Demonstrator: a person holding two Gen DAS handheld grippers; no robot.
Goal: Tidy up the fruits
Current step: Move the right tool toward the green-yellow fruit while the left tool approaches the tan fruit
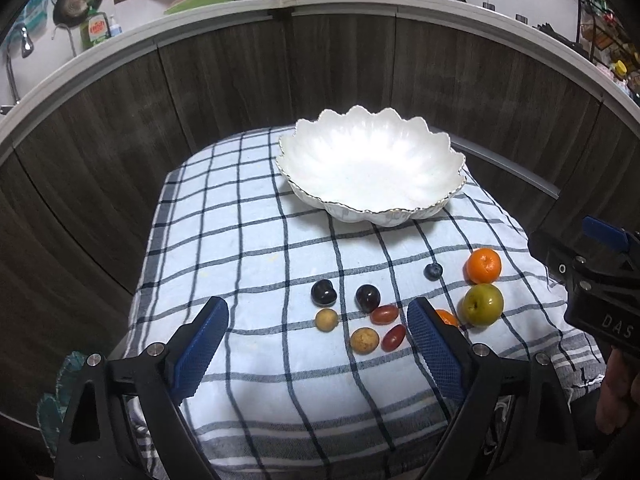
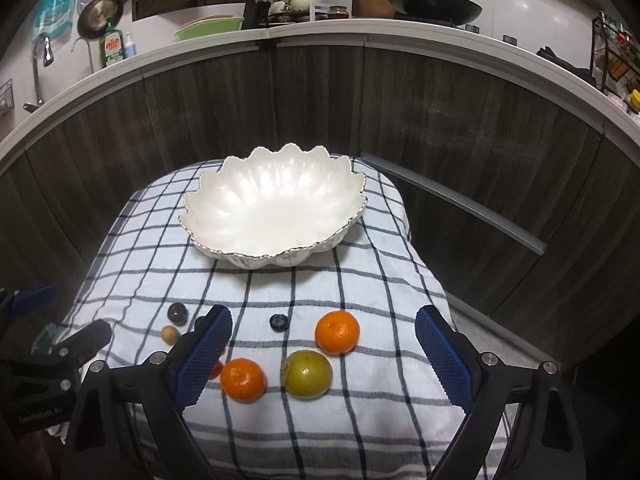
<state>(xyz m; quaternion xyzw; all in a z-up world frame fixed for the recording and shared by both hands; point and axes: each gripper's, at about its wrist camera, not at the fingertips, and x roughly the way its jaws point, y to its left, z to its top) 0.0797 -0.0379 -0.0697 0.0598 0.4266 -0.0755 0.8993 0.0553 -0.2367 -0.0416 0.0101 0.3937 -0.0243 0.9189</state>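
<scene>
A white scalloped bowl (image 1: 372, 168) (image 2: 276, 210) stands empty at the far end of a checked cloth. Nearer lie small fruits: two dark plums (image 1: 323, 293), two tan round fruits (image 1: 364, 341), two red grape tomatoes (image 1: 385, 314), a blueberry (image 1: 433, 271) (image 2: 278, 322), two mandarins (image 1: 483, 265) (image 2: 337, 332) and a green fruit (image 1: 482, 304) (image 2: 307, 374). My left gripper (image 1: 318, 332) is open above the small fruits, touching none. My right gripper (image 2: 324, 340) is open above the mandarins and green fruit, nothing held.
The checked cloth (image 1: 256, 248) covers a small raised surface whose edges drop off on both sides. Dark wood panels (image 1: 224, 76) curve close behind, under a white counter with a wok (image 2: 432, 6), dish soap and crockery. A hand (image 1: 616, 400) holds the right gripper's body.
</scene>
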